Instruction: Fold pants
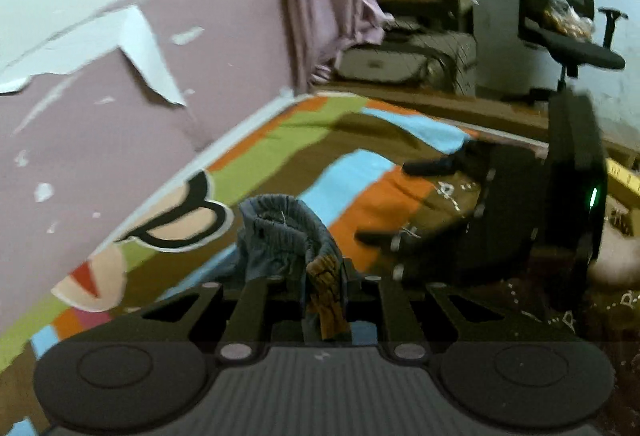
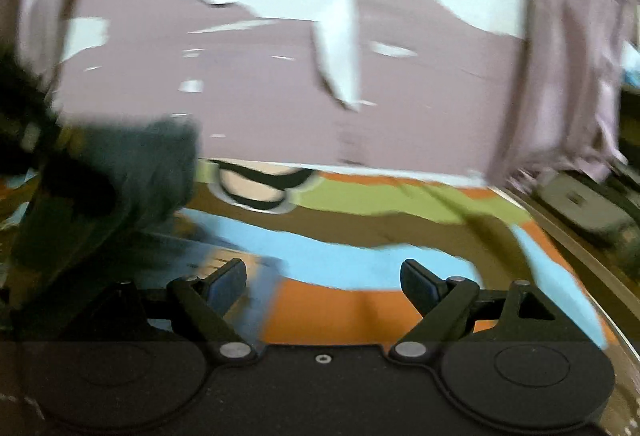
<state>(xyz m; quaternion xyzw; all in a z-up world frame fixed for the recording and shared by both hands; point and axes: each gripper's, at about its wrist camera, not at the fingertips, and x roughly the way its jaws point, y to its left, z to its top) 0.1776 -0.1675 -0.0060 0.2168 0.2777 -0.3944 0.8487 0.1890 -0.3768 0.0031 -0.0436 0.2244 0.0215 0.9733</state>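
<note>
Left wrist view: left gripper [image 1: 316, 288], low centre, is clamped on a bunched fold of the blue-grey pants [image 1: 280, 236], a brown label caught between the jaws. The cloth hangs crumpled over the striped bedsheet [image 1: 360, 196]. Right gripper [image 1: 520, 220] sits at the right edge.

Right wrist view, blurred: right gripper [image 2: 324, 284], jaws spread wide, holds nothing; a dark mass at left is probably the pants [image 2: 120, 176].

Risk: a one-point grip may leave the fabric twisted, so the fold lands crooked, or the thin pinch slips.
</note>
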